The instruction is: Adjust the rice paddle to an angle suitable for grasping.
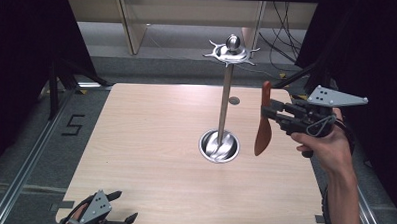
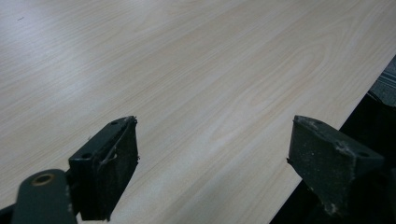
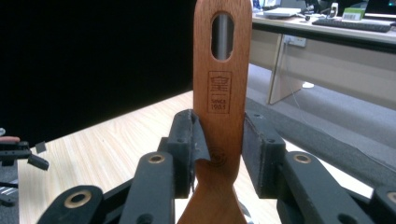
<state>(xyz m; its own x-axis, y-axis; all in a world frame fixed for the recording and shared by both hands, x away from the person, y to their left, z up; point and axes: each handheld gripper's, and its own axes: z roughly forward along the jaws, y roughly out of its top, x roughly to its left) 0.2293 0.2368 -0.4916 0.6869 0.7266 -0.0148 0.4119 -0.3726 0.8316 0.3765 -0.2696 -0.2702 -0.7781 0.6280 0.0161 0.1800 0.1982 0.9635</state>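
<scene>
The wooden spatula was clamped between the pads of the right gripper, gripped by its handle, long axis nearly upright, blade hanging down and the slotted end on top. It was held in the air above the table's right edge. The hanging stand, its base dish near the table's middle, stood just to the left, its hooked crown higher than the slot. The left gripper, jaws apart and empty, rested at the near-left corner, much farther off.

Spatula blade (wide end) — below the frame edge
</scene>
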